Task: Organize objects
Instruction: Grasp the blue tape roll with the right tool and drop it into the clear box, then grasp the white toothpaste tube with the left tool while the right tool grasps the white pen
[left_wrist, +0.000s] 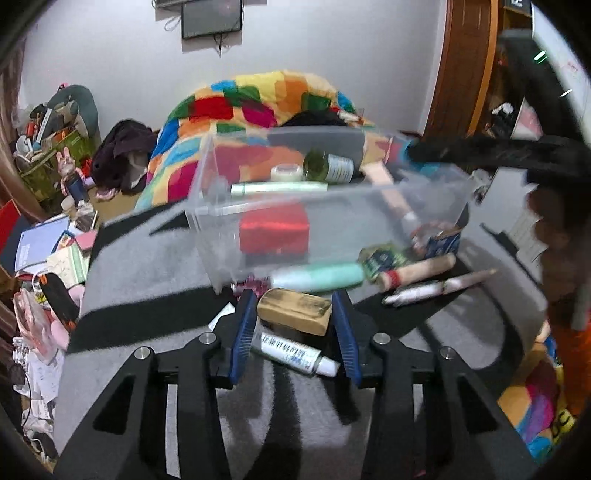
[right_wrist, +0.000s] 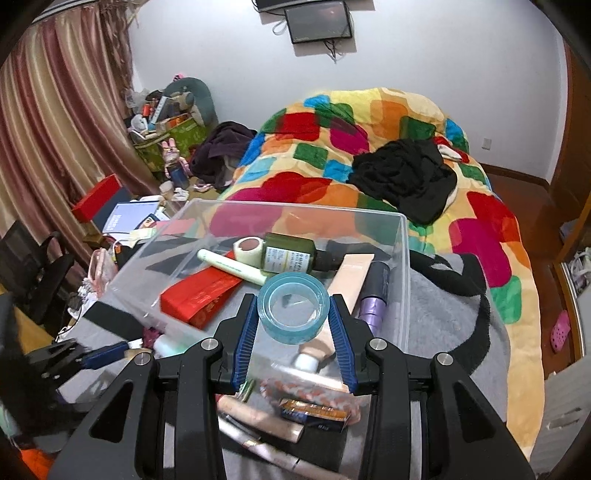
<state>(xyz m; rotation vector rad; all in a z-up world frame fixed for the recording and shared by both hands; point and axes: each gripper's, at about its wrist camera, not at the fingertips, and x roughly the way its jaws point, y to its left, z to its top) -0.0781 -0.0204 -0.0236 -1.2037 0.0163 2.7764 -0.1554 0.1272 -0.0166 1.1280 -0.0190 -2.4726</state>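
The right gripper (right_wrist: 293, 314) clamps a blue tape roll (right_wrist: 293, 308) above the clear plastic bin (right_wrist: 404, 258) on the grey blanket (right_wrist: 443, 314), while the left gripper (left_wrist: 294, 314), jaws spread, brackets what appears to be a tan block (left_wrist: 294, 310) just outside it.

Count of items, bin and blanket

One clear plastic bin (right_wrist: 400, 236); visible in it: one red box (right_wrist: 201, 291), one dark green bottle (right_wrist: 291, 254), one pale green tube (right_wrist: 232, 266), one small white jar (right_wrist: 249, 245), one beige tube (right_wrist: 351, 280), one purple-capped tube (right_wrist: 373, 299). One roll of blue tape (right_wrist: 293, 308). Outside the bin, left wrist view: one wooden block (left_wrist: 293, 310), one mint bottle (left_wrist: 317, 277), one white tube (left_wrist: 295, 354), one tan cylinder with red band (left_wrist: 417, 271), two silver pens (left_wrist: 439, 288). Further small packets too blurred to count.
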